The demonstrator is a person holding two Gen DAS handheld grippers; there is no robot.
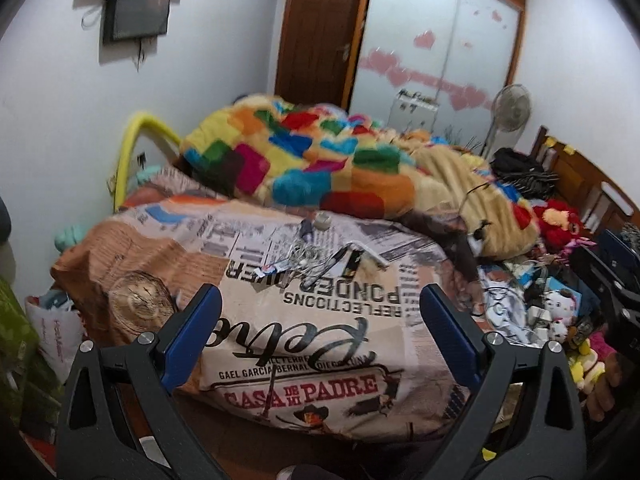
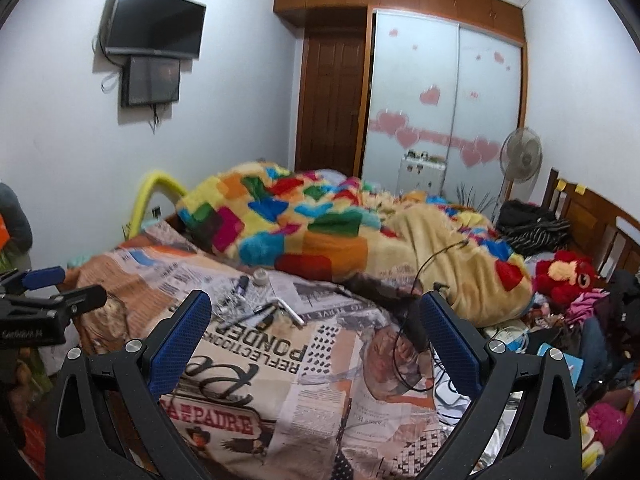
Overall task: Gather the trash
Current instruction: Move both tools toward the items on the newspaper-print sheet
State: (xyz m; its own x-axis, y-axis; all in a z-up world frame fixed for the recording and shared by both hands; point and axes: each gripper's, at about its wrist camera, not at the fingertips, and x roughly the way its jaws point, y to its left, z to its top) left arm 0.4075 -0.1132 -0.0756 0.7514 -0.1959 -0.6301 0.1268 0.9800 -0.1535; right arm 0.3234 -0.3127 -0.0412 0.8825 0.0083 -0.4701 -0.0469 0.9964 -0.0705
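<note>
Small litter lies in a cluster on the printed bedspread (image 1: 304, 340): a crumpled clear wrapper (image 1: 306, 254), a white strip (image 1: 366, 252), a dark flat packet (image 1: 352, 262) and a small white cup (image 1: 322, 222). The same cluster shows in the right wrist view (image 2: 256, 304). My left gripper (image 1: 320, 312) is open and empty, short of the cluster. My right gripper (image 2: 316, 312) is open and empty above the bedspread (image 2: 280, 360). The left gripper also shows at the left edge of the right wrist view (image 2: 44, 284).
A colourful patchwork blanket (image 1: 320, 160) is heaped behind the litter. A black cable (image 2: 412, 320) loops over the bed by my right finger. Toys, clothes and clutter (image 1: 560, 300) crowd the bed's right side. A clear patterned plate (image 1: 140, 300) sits at the left. A fan (image 2: 520, 156) stands by the wardrobe.
</note>
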